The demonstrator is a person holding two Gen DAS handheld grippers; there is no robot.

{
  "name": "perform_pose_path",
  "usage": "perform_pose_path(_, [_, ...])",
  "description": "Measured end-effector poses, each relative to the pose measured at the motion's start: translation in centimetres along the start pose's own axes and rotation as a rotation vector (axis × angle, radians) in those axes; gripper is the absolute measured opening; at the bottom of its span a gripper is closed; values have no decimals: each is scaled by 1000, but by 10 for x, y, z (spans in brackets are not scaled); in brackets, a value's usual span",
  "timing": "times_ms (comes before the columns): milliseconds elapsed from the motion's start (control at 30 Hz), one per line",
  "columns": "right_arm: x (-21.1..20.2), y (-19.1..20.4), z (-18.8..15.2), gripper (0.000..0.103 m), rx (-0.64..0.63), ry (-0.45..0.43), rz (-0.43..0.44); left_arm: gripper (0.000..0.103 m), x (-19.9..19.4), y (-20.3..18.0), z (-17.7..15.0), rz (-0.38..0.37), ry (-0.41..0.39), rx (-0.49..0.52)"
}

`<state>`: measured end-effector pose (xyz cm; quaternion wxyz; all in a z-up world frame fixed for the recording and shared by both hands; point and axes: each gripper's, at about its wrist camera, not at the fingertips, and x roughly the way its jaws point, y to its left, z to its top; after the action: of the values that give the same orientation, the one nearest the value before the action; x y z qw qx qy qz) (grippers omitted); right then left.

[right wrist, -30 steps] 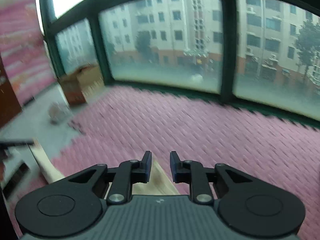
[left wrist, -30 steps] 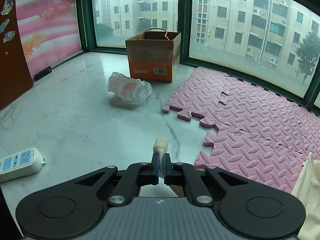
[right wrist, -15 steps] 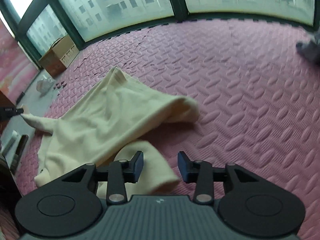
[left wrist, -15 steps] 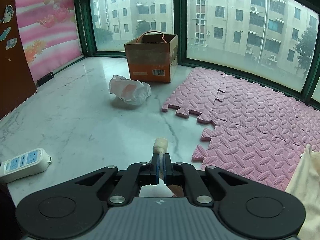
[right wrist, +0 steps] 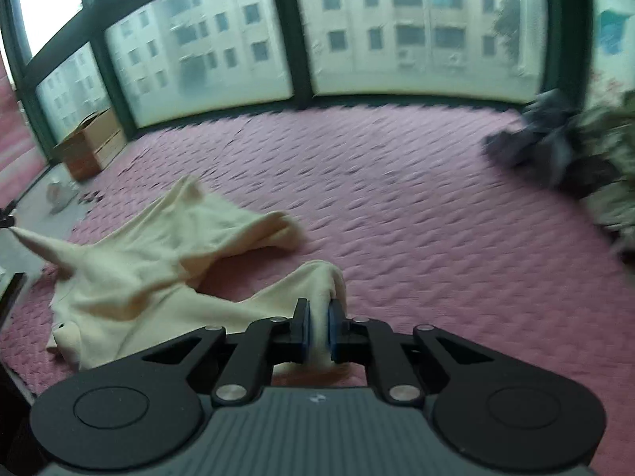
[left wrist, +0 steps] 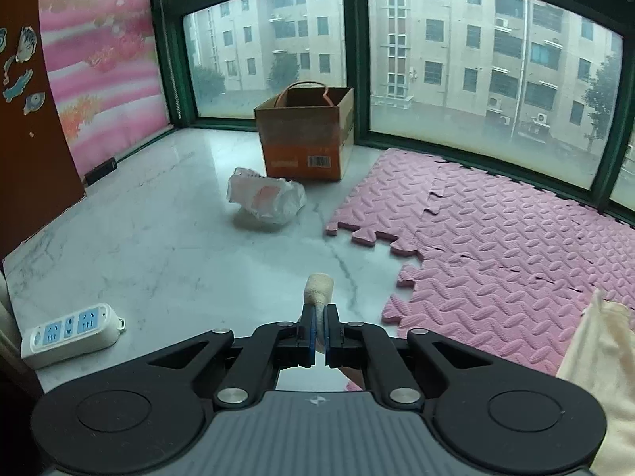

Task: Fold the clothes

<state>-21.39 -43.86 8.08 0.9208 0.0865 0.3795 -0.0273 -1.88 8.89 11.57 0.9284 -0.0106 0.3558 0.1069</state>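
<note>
Cream garment blurred; cuff pinched, body cut off.

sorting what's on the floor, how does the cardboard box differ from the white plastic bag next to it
The cardboard box is brown, rigid and upright with its top open; the white plastic bag is crumpled and slumped, with pinkish contents showing through. The box is the taller and sits nearer the window. Both rest on the marble floor, off the pink mat.

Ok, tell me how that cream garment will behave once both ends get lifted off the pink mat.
The cream garment looks floppy: it lies in soft folds and sags between the pinched ends, so its middle will probably droop. It seems light, since a thin corner stretches toward the left tool without pulling free. The right tool is closing on a bunched fold, which looks unlikely to slip.
</note>
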Motion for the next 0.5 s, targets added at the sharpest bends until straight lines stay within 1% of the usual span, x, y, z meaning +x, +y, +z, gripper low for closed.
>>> perform_pose_path(100, [-23,-17,-6,8,21,-28,-77,4,-10,-5,-2,-28,15,27])
perform_pose_path(167, [-31,-28,-11,8,43,-25,-128,4,-13,-10,-7,-46,31,55])
perform_pose_path(200, [-31,-33,-14,10,49,-22,-159,4,-14,-13,-10,-55,40,69])
perform_pose_path(267, [-22,-44,-20,11,60,0,-216,5,-9,-23,-18,-42,57,111])
perform_pose_path(333, [-14,-53,-24,13,85,6,-250,6,-4,-31,-25,-38,66,139])
perform_pose_path(367, [-14,-57,-25,13,98,7,-249,8,-2,-32,-26,-48,63,141])
perform_pose_path(433, [-18,-58,-25,15,108,1,-223,12,-1,-34,-29,-37,63,165])
perform_pose_path(500, [-25,-43,-27,15,31,-5,-162,15,-3,-32,-31,-28,53,193])
